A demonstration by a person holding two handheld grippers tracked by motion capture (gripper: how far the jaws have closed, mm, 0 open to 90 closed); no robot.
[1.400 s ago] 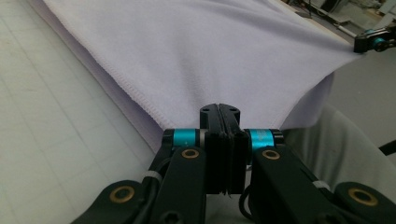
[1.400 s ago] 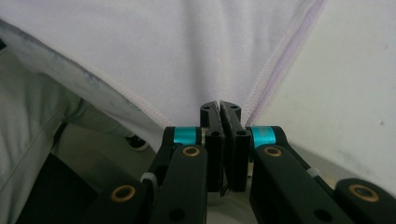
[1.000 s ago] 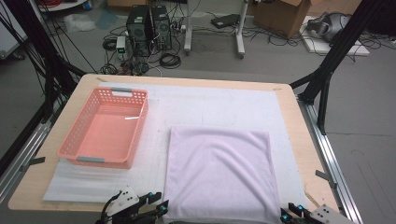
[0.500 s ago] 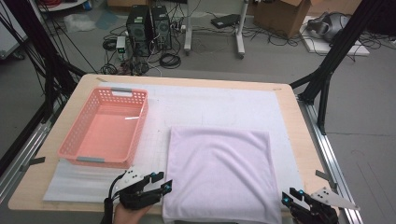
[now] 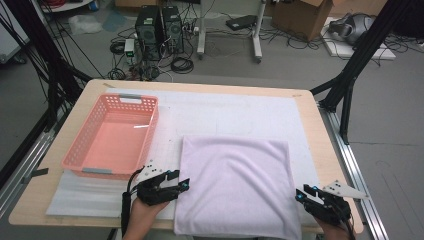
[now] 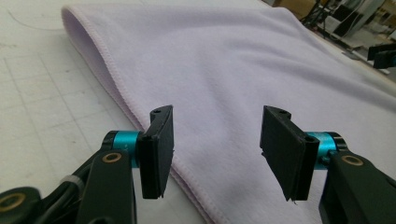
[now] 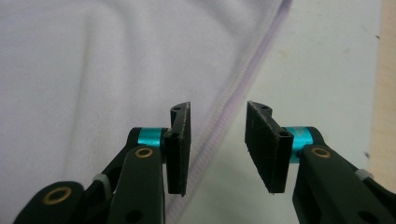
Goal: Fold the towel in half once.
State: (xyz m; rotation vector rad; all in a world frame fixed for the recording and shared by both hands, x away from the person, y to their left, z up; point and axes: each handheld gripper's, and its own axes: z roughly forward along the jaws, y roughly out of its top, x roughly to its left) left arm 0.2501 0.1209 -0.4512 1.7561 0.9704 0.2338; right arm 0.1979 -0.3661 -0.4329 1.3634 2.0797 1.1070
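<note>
Both grippers had moved forward since a second ago; the lilac towel (image 5: 235,187) lay flat on the table (image 5: 320,125) beside the pink basket (image 5: 112,137). I held my left gripper (image 5: 184,184) and right gripper (image 5: 300,192) open at its side hems. With each hem lying between spread jaws, I judged a shallow bite might slip off.

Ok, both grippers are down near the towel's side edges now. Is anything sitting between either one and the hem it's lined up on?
Nothing visible. The left gripper is open with the lilac towel hem running between its jaws; the right gripper is open too, its jaws on either side of the opposite hem. The pink basket sits off to the left, apart from the towel.
</note>
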